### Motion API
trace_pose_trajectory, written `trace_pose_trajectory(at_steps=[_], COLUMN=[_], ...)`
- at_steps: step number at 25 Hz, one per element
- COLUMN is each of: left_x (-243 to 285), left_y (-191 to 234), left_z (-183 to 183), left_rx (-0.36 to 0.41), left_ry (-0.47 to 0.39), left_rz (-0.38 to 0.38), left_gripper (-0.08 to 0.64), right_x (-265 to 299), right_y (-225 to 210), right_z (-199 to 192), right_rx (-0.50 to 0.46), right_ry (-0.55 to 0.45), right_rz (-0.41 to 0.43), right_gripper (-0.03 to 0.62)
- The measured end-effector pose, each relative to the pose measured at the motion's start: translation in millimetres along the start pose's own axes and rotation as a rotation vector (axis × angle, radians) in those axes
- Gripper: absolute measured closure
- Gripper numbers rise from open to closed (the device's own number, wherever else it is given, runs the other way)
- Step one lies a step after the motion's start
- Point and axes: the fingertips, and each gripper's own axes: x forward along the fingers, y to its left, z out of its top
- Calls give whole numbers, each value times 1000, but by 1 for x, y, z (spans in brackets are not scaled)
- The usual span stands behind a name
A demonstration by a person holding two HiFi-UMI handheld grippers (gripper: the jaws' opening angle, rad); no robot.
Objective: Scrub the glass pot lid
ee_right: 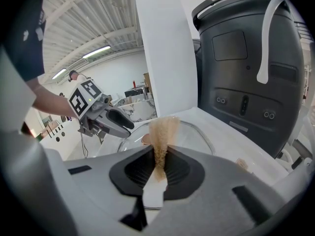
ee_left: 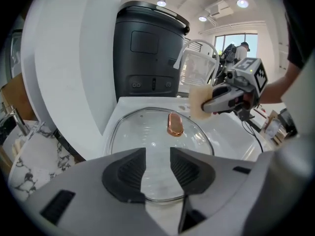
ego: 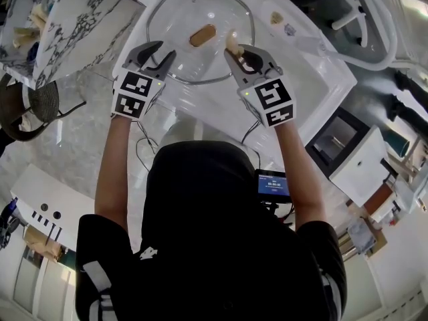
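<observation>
A black appliance (ee_left: 147, 58) walls off the far side; bare counter (ego: 314, 75) right of the lid (ego: 200, 15) leaves passing room.

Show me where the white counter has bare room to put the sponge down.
Bare: the white counter right of the glass lid, out to the counter's edge. Crowded: the lid fills the middle, the left gripper and the right gripper with its sponge hang over its near rim; small scraps lie beyond the lid's right.

No readable text; device screen (ego: 272, 184) print too small.
</observation>
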Motion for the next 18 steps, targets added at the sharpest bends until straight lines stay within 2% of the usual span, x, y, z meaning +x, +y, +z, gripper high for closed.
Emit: trace_pose_trajectory(at_steps=[9, 13, 18], left_x=[19, 27, 33], left_y=[3, 1, -2], left_z=[-1, -5, -10], left_rx=[154, 226, 261], left_ry=[88, 131, 157], left_rz=[-57, -80, -92], left_gripper=[284, 255, 245], right_x=[4, 6, 7], right_y=[0, 2, 0], right_z=[-4, -6, -10], right_rx=[1, -5, -14], right_ry=[-7, -2, 8], right_rz=[7, 12, 12], right_gripper=[569, 569, 568])
